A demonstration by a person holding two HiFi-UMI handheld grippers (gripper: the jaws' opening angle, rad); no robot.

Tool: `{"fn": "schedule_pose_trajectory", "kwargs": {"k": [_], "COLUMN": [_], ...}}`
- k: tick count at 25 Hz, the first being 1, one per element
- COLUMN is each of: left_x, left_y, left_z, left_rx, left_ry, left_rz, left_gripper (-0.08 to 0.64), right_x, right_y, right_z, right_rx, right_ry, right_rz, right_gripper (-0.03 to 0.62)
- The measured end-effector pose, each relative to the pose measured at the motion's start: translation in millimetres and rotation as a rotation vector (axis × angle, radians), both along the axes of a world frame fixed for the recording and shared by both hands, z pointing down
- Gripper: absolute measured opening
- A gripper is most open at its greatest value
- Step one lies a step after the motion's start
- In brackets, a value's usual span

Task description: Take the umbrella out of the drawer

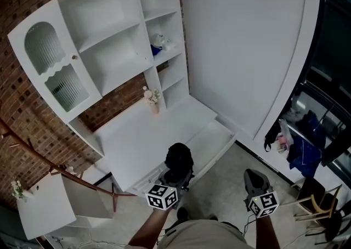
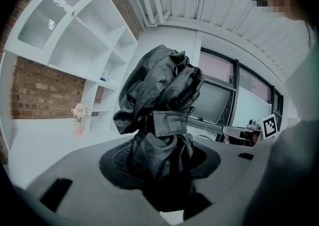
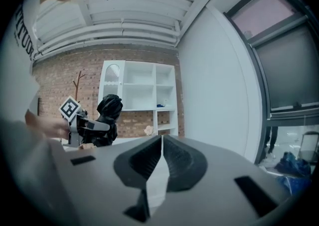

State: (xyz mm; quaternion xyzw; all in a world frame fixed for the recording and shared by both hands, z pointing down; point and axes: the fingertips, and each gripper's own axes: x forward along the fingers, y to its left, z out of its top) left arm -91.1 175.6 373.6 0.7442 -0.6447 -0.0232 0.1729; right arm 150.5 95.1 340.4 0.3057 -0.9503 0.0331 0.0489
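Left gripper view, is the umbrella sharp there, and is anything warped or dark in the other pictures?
Left gripper view: the umbrella is fairly sharp but dark, with its folds still readable. The shelf unit bows with the wide lens, and the corners go black. Right gripper view: the same bowing, with the right gripper close and soft. Head view: even light, no glare, straight lines leaning.
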Motion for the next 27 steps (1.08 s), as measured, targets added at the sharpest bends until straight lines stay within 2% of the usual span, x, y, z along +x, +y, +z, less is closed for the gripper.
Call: {"fn": "schedule_pose_trajectory", "kwargs": {"k": [27], "left_x": [-21.7], "left_y": [-21.8], "left_z": [-14.5], "left_rx": [0.036], "left_ry": [-0.002], "left_rz": [0.009], "left_gripper": [0.221], "right_x": [-27.7], "right_y": [-20.1], "right_z": [-10.7], "right_rx": [0.019], "right_ry": [-0.012], "right_rz": [-0.024], "right_gripper": [0.034]}}
